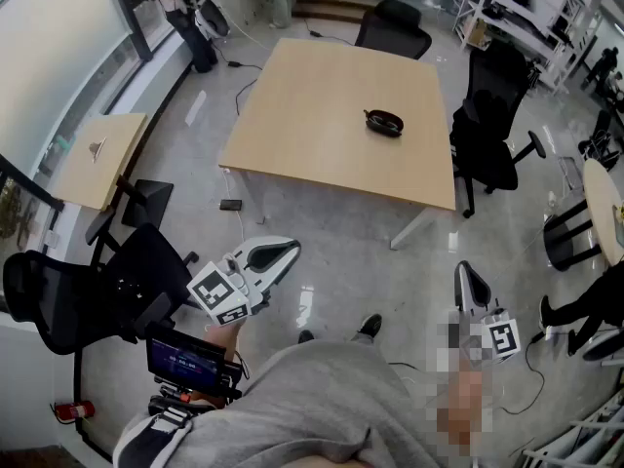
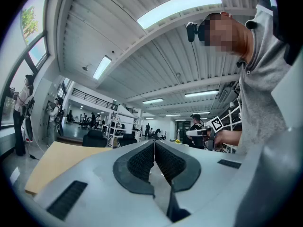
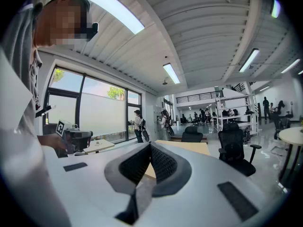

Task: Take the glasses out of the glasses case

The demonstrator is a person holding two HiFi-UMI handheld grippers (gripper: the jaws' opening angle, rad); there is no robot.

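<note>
- Fingers (image 2: 141,163) of the left gripper (image 1: 285,253) are seen closed, with the ribbed pads meeting at the tips and nothing held between them.
- Fingers (image 3: 135,166) of the right gripper (image 1: 467,273) are likewise brought together pad to pad, with nothing gripped.
- Both grippers are held over the grey floor (image 1: 331,252), in front of the person's grey top (image 1: 322,408) and well apart from the counter (image 1: 322,115). The left gripper is angled toward the counter's near edge, and the right gripper is kept lower, off to the right.
- The glasses case (image 1: 383,122) is found lying on the counter, in its right half. It is nearer the right edge than the left and roughly midway between the far and near edges.
- The case is seen only as a dark oval shape. Whether its lid is up cannot be told, and no glasses can be made out.
- A black office chair (image 1: 393,27) is seen at the far edge, and a second chair (image 1: 492,115) is set just beside the right edge.
- A small side table (image 1: 97,159) is placed left of the counter, beside the window wall.
- In the right gripper view, the counter's pale top is seen beyond the closed fingers.
</note>
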